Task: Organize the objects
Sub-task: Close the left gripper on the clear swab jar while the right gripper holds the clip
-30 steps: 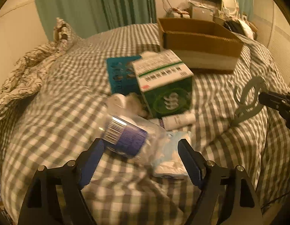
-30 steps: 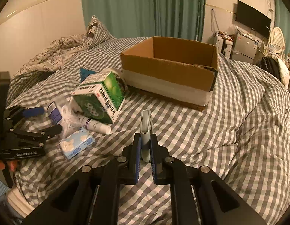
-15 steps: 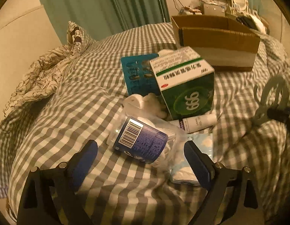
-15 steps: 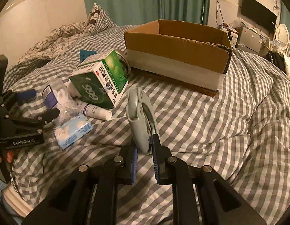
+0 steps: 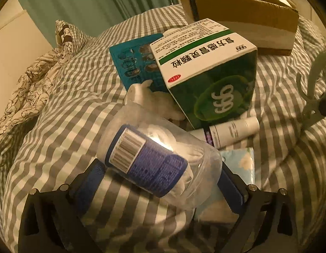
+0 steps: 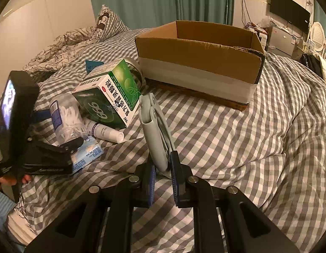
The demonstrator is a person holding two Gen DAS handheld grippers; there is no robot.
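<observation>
A clear plastic jar (image 5: pixel 160 160) with a blue label and white cotton inside lies on the checked bed. My left gripper (image 5: pixel 160 175) is open, one finger on each side of the jar; it also shows in the right wrist view (image 6: pixel 63 126). My right gripper (image 6: pixel 163 168) is shut on grey scissors (image 6: pixel 155 130) and holds them above the bed; the scissors also show at the right edge of the left wrist view (image 5: pixel 312 84). An open cardboard box (image 6: pixel 201 61) stands behind.
A green medicine box (image 5: pixel 207 71), a blue blister pack (image 5: pixel 133 59), a white tube (image 5: pixel 232 132), a tissue pack (image 5: pixel 241 162) and white cloth lie bunched on the bed (image 6: pixel 257 147). A floral pillow lies at the left. A TV and shelves stand at the far right.
My left gripper has moved forward and down until its fingers flank the jar. My right gripper has lifted and tilted the scissors and moved closer to the box.
</observation>
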